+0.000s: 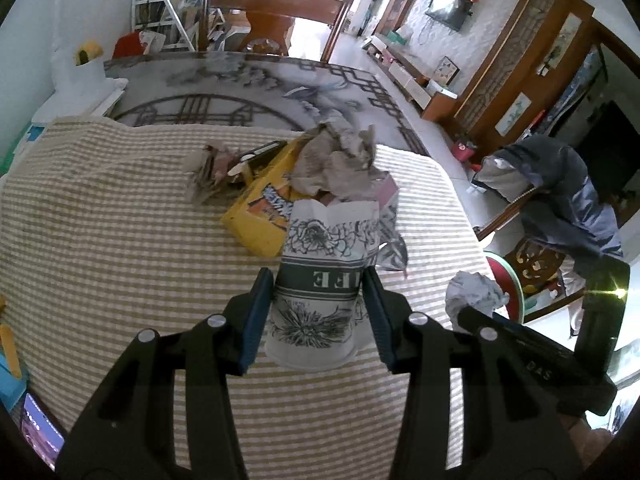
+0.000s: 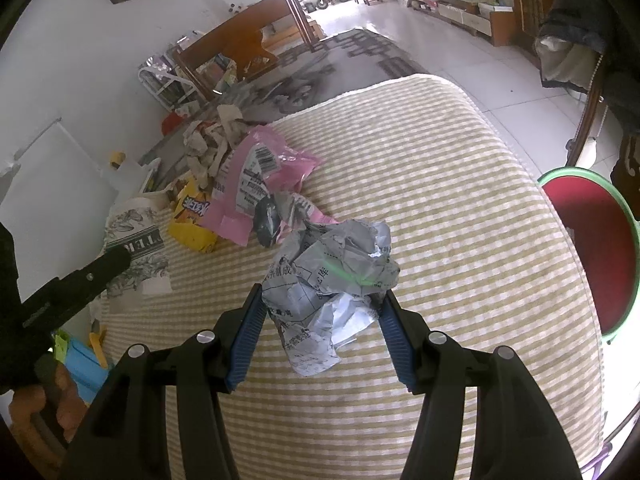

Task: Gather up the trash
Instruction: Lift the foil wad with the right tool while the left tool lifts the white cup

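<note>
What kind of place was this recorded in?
Most likely a home living or dining room: a wooden chair at the cloth-covered table, a patterned rug, and a wall television.

The right hand-held gripper (image 2: 322,300) clamps crumpled paper (image 2: 332,272) above the striped cloth (image 2: 460,200).

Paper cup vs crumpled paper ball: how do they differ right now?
The paper cup keeps its tube shape, with floral print and lettering; the crumpled paper ball is a shapeless grey-white wad with printed characters. The cup sits in the left gripper, the ball in the right gripper. Both are clamped over the striped cloth.
</note>
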Demonstrator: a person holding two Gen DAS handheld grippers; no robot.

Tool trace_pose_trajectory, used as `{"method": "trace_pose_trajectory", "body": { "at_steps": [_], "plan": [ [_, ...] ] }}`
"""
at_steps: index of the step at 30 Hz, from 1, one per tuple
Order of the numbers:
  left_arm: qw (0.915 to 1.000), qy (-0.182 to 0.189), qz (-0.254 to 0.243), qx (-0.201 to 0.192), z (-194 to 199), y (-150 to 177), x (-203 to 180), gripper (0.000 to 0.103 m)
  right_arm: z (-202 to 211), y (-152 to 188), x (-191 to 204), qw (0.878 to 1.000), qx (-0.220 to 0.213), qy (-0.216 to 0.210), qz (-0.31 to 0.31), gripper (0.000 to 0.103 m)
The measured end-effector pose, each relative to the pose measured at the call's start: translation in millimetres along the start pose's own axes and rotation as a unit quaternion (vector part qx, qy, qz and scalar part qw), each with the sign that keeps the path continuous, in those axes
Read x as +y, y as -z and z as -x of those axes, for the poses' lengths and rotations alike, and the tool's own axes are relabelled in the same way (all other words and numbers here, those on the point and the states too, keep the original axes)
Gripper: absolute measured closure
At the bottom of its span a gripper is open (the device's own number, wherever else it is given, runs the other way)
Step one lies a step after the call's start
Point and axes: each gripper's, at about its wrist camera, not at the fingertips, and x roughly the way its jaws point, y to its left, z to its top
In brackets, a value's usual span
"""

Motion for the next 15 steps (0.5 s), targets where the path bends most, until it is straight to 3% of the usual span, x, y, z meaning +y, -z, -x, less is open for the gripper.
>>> {"method": "trace_pose_trajectory", "body": {
  "at_steps": [15],
  "plan": [
    [0.9997, 0.017, -0.011, -0.015, -5.6, -8.2, -63.1, 0.059, 39.1, -31.2, -55.2, 0.999, -0.045, 0.008, -0.019, 0.047]
  ]
}}
